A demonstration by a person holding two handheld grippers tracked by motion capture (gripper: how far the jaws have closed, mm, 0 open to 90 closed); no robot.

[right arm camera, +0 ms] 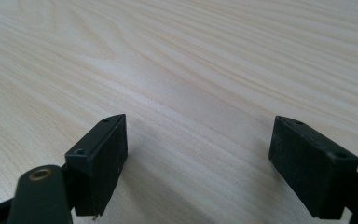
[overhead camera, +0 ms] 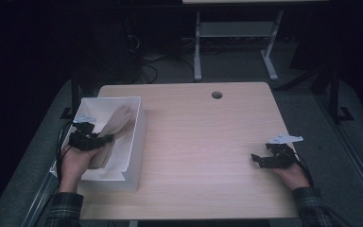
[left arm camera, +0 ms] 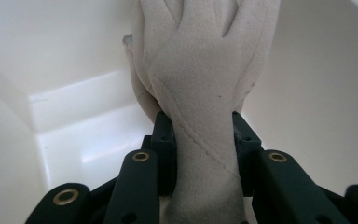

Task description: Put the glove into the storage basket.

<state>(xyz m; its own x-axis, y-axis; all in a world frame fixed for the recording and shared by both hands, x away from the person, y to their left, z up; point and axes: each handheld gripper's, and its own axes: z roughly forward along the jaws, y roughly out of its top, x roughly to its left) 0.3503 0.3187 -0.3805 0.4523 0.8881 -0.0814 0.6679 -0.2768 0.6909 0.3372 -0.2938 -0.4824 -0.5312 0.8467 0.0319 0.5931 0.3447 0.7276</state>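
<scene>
A beige glove [overhead camera: 115, 126] hangs inside the white bin [overhead camera: 134, 142] at the table's left side. My left gripper [overhead camera: 96, 138] is shut on its wrist part, and the glove's fingers point away toward the bin's far wall. In the left gripper view the glove [left arm camera: 205, 70] is squeezed between both black pads [left arm camera: 164, 135], with white bin walls all around. My right gripper [overhead camera: 260, 160] rests low over the bare wooden table at the right, jaws wide apart. The right gripper view has nothing between its pads [right arm camera: 101, 154], just wood grain.
The wooden table [overhead camera: 203, 142] has a round cable hole [overhead camera: 216, 95] near its far edge. Beyond the table stand a white desk frame [overhead camera: 236, 42] and cables on a dark floor.
</scene>
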